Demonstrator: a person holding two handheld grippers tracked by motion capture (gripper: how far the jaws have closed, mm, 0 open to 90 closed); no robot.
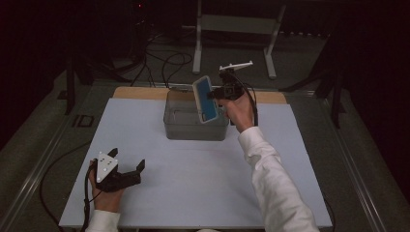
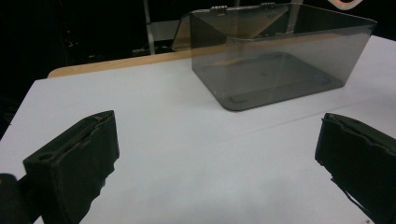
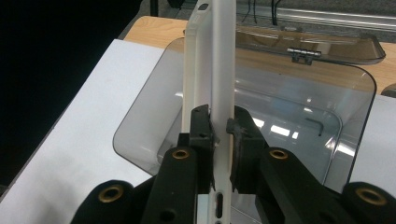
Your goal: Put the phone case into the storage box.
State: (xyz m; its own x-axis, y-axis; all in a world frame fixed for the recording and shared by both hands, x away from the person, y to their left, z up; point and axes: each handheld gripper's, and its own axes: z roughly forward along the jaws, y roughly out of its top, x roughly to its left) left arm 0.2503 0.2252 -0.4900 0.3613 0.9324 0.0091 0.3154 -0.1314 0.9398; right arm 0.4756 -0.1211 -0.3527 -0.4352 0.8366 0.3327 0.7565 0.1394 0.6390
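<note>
Phone case, white rim and blue face, clamped edge-on in right tool; pads pressed on both flat sides near lower end, most of case rising beyond tips. Held tilted above open smoky plastic box at far middle of counter, over right half of box. Box lid hinged back behind. Left tool near front left corner of counter, jaws spread wide, nothing between, well apart from box.

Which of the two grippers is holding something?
The right gripper, shut on the white-edged blue phone case above the clear grey box. The left gripper rests open on the table.
</note>
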